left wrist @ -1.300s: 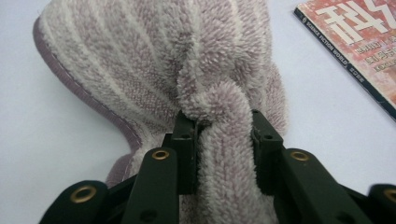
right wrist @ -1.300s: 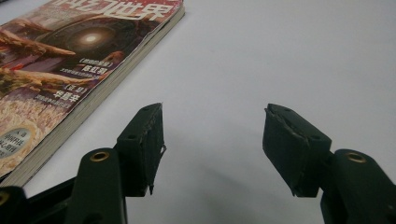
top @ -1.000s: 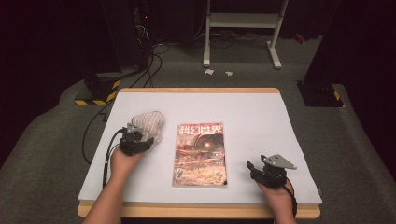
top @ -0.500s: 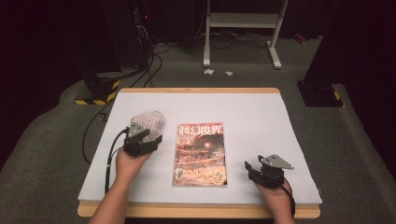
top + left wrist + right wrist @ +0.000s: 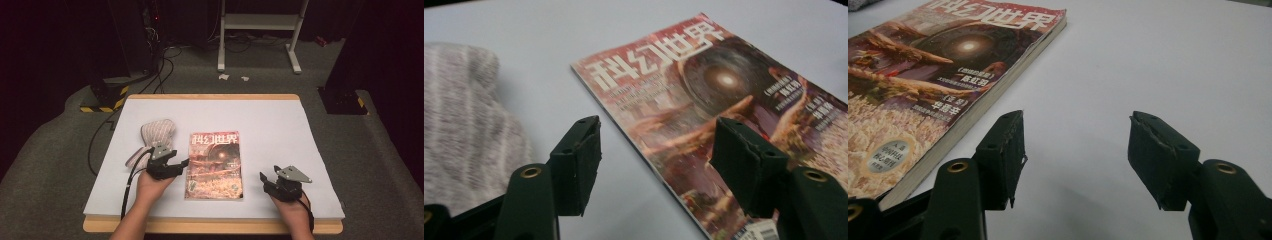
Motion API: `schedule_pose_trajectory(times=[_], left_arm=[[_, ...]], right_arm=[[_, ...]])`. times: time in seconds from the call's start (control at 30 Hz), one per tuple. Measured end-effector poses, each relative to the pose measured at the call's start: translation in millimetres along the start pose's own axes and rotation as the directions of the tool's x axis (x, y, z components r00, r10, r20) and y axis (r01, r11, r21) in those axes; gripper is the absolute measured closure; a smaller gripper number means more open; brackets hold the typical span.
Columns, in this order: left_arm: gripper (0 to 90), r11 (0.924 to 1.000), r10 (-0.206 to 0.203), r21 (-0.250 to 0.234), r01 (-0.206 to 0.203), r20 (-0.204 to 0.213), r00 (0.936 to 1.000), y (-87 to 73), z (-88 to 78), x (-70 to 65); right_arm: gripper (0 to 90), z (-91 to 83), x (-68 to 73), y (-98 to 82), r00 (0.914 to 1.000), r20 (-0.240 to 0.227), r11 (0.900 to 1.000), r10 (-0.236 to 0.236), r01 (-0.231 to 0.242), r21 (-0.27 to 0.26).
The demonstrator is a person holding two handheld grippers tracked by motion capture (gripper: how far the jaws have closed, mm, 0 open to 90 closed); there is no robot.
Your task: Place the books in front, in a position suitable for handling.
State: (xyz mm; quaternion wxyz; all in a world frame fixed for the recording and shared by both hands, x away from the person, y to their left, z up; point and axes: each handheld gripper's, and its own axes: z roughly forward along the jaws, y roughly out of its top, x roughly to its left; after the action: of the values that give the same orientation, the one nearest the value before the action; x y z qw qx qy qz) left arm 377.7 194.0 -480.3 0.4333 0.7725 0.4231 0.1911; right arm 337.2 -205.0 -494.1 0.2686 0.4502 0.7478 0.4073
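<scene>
Working from my side of the table outward: my right tool rests near the front edge, well right of the magazine, jaws standing wide with nothing between them; in its own view the bare white sheet lies between the pads and the magazine's spine edge sits off to one side. My left tool has shifted from the striped cloth bundle toward the magazine over the last second, and its jaws have just been opening. They now stand wide and empty, straddling the magazine's left edge: one pad over the bare sheet, the other over the cover. Cloth is left lying apart, behind and to the left. Magazine lies flat and closed at table centre, cover up. Judgement: cloth is released; the left edge of the magazine looks like the next grasp, probably to lift or open it. Nothing gripped yet.
</scene>
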Motion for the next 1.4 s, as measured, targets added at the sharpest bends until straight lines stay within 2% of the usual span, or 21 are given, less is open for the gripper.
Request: schedule_pose_trajectory(times=[0.2, 0.27, 0.43, 0.57, 0.7, 0.8, 0.83, 0.93, 1.07, 1.23, 1.4], left_arm=[[33.9, 0.9991, 0.01, 0.04, -0.012, 0.042, 0.9991, -10.2, 5.8, -11.6], [33.5, 0.9974, 0.035, 0.061, -0.038, 0.042, 0.9985, -12.9, 8.1, -16.8], [29.8, 0.9935, 0.064, 0.091, -0.068, 0.044, 0.997, -15.9, 13.2, -21.9], [28.6, 0.9941, 0.036, 0.101, -0.041, 0.049, 0.9982, -16.0, 14.8, -18.0], [27.7, 0.9917, 0.039, 0.12, -0.046, 0.063, 0.9972, -19.9, 18.3, -22.0], [27.6, 0.9883, 0.018, 0.15, -0.03, 0.082, 0.9965, -22.1, 21.1, -23.1], [26.5, 0.9891, 0.01, 0.146, -0.023, 0.086, 0.9962, -23.1, 21.8, -23.2], [25.5, 0.9891, 0.018, 0.144, -0.029, 0.075, 0.997, -23.5, 22.2, -25.2], [23.4, 0.9887, 0.022, 0.146, -0.032, 0.072, 0.9972, -23.9, 22.4, -27.3], [21.3, 0.9877, 0.011, 0.155, -0.02, 0.057, 0.9983, -22.8, 24.2, -33.5], [20.9, 0.9867, 0.007, 0.162, -0.018, 0.071, 0.9974, -21.7, 25.4, -34.3]], right_arm=[[37.1, -0.2, 4.3, 2.7, 0.9998, -0.018, 1.0, -0.006, 0.006, -0.014], [35.5, -0.1, 6.3, 3.8, 0.9996, -0.027, 1.0, -0.012, 0.012, -0.013], [34.0, 0.7, 12.6, 6.4, 0.9983, -0.046, 0.999, -0.034, 0.034, -0.015], [33.0, 1.8, 20.2, 7.3, 0.9971, -0.062, 0.999, -0.045, 0.044, -0.01], [32.8, 6.3, 29.3, 9.2, 0.9939, -0.094, 0.998, -0.058, 0.059, 0.002], [33.9, 9.5, 39.0, 13.6, 0.9908, -0.11, 0.997, -0.079, 0.08, 0.005], [33.9, 9.8, 41.7, 14.6, 0.9904, -0.108, 0.996, -0.085, 0.086, 0.003], [33.7, 13.9, 49.5, 19.1, 0.9882, -0.118, 0.995, -0.097, 0.1, 0.018], [35.1, 20.6, 53.6, 21.4, 0.9871, -0.133, 0.995, -0.09, 0.096, 0.039], [33.9, 25.0, 56.3, 15.3, 0.9878, -0.14, 0.994, -0.069, 0.079, 0.071], [33.5, 29.7, 59.9, 14.8, 0.9869, -0.151, 0.994, -0.057, 0.07, 0.088]])
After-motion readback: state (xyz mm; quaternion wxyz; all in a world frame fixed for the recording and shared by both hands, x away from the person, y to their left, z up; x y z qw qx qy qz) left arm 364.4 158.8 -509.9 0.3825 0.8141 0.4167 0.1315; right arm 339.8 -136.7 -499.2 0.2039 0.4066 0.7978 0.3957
